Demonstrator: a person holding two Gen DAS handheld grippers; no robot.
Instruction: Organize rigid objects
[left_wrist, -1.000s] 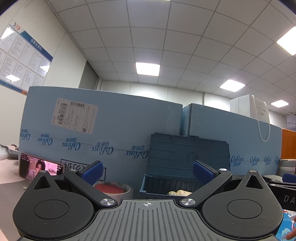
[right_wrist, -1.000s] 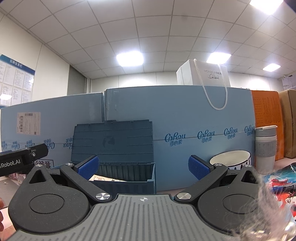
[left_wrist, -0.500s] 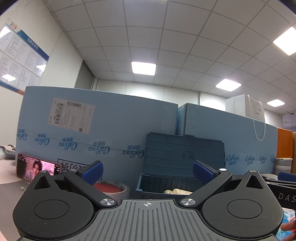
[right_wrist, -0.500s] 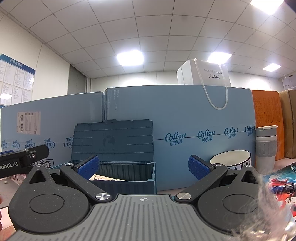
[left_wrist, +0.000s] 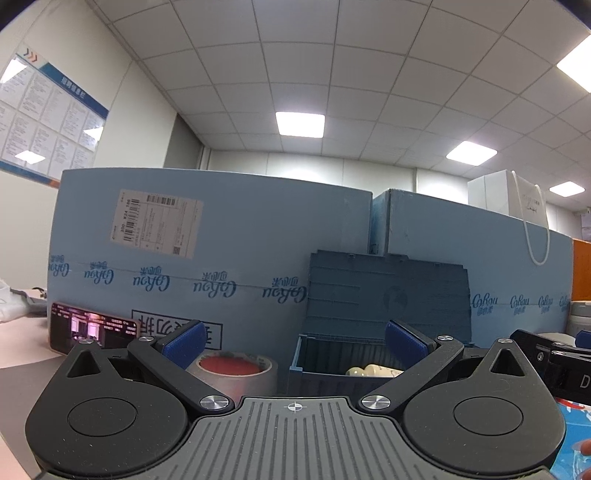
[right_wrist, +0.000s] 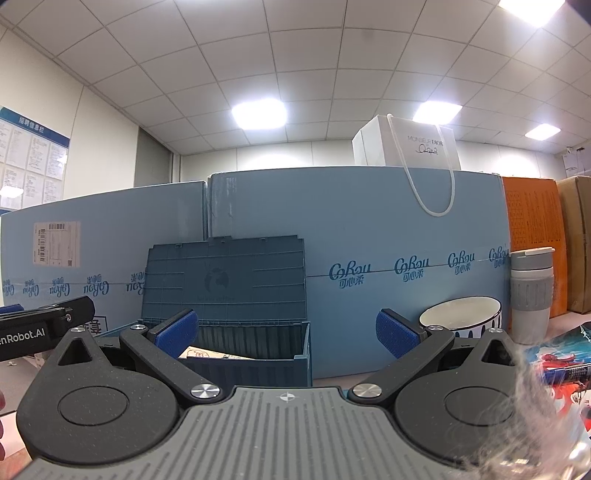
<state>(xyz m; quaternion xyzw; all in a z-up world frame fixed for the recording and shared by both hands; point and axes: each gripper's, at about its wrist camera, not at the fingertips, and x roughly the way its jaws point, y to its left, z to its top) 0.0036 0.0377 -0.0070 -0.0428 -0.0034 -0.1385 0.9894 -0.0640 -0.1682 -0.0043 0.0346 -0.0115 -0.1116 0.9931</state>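
A dark blue storage box stands open on the desk, its lid leaning back against the blue cartons. Pale rounded items lie inside it; in the right wrist view a printed card shows in it. A roll of clear tape with a red core sits left of the box. My left gripper is open and empty, level with the box and tape. My right gripper is open and empty, facing the box. A white bowl and a grey-and-white cup stand to the right.
Tall light-blue cartons wall off the back of the desk. A phone with a lit screen leans at the left. A white paper bag sits on top of the cartons. A colourful booklet lies at the right.
The left gripper has shifted slightly left and back, so the tape roll and the box now show more fully between its fingers. The right gripper has stayed still.
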